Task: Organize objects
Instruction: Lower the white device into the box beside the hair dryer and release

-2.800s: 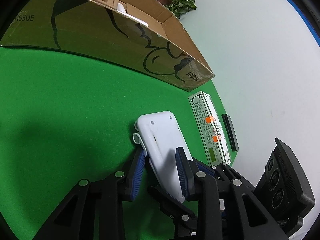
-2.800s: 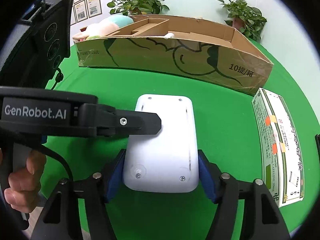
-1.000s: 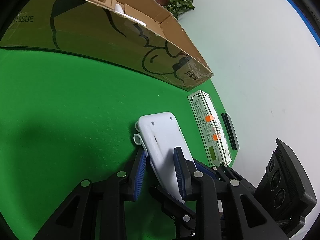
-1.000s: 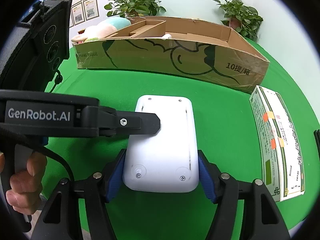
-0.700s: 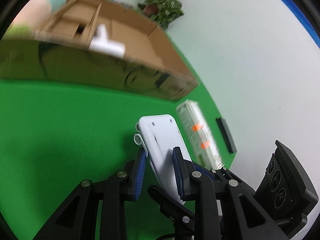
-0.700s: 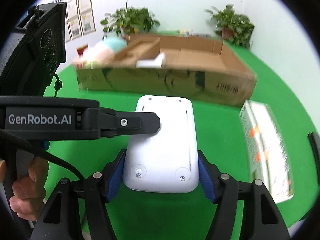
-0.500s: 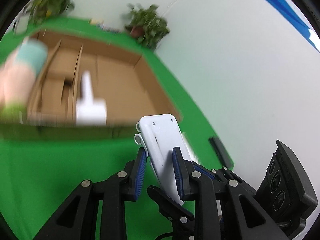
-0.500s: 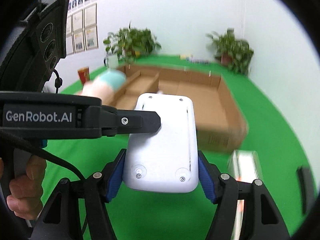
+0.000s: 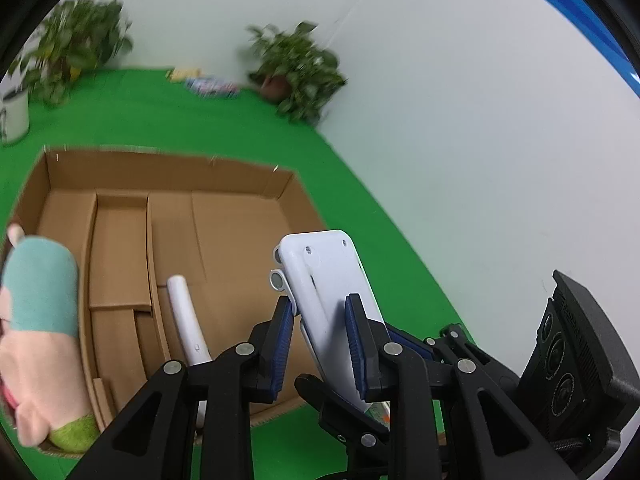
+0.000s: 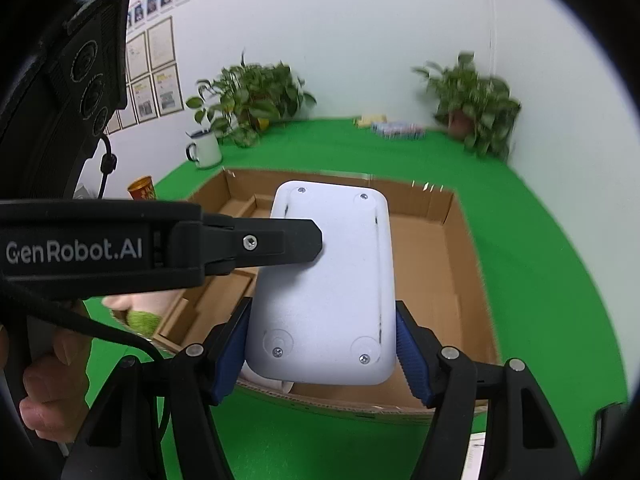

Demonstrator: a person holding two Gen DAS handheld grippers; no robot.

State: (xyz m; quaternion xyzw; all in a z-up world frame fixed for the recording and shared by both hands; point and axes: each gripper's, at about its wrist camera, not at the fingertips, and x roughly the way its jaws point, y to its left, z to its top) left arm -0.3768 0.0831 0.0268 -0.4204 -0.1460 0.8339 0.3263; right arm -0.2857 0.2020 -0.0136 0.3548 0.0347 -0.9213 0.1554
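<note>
Office-like room: framed certificates point(image 10: 154, 80), potted plants point(image 10: 256, 96), white walls.

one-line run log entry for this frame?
both grippers: left gripper, right gripper | shut on white device | above cardboard box | next: lower in

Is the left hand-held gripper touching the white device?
Touching. The left wrist view shows the left hand-held gripper with both blue pads pressed against the white device.
</note>
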